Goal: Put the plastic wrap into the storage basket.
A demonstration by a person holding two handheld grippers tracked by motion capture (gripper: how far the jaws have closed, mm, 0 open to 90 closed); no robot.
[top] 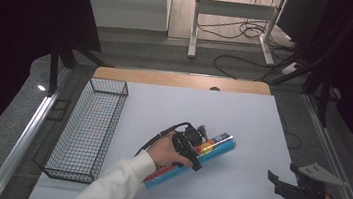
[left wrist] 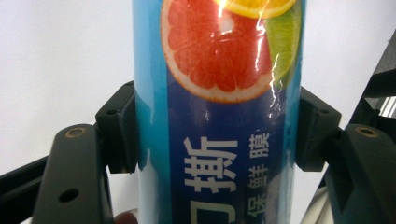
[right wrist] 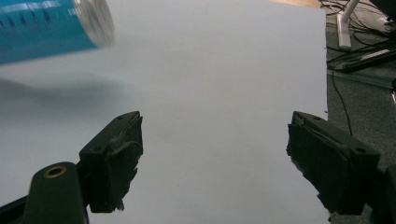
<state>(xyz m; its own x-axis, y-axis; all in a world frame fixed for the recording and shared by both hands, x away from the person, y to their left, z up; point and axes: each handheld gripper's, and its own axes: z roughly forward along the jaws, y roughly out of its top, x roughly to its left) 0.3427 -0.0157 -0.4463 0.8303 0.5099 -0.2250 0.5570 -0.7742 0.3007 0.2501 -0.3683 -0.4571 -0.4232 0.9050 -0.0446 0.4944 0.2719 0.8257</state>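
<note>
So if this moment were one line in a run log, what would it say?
left gripper: shut on blue tube | tube: mid-table, right of wire basket | right gripper: open, holding nothing, near table right edge

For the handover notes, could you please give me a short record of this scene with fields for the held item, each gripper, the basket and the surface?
held item: blue cylindrical cling-film tube with citrus print, lying at a slant across the sheet's middle
left gripper: left gripper shut on the tube, pads pressed on both its sides
right gripper: right gripper open, nothing between its jaws, at the sheet's near right corner
basket: black wire mesh basket, rectangular, nothing visible inside, at the sheet's left edge
surface: white sheet on a wooden table
</note>
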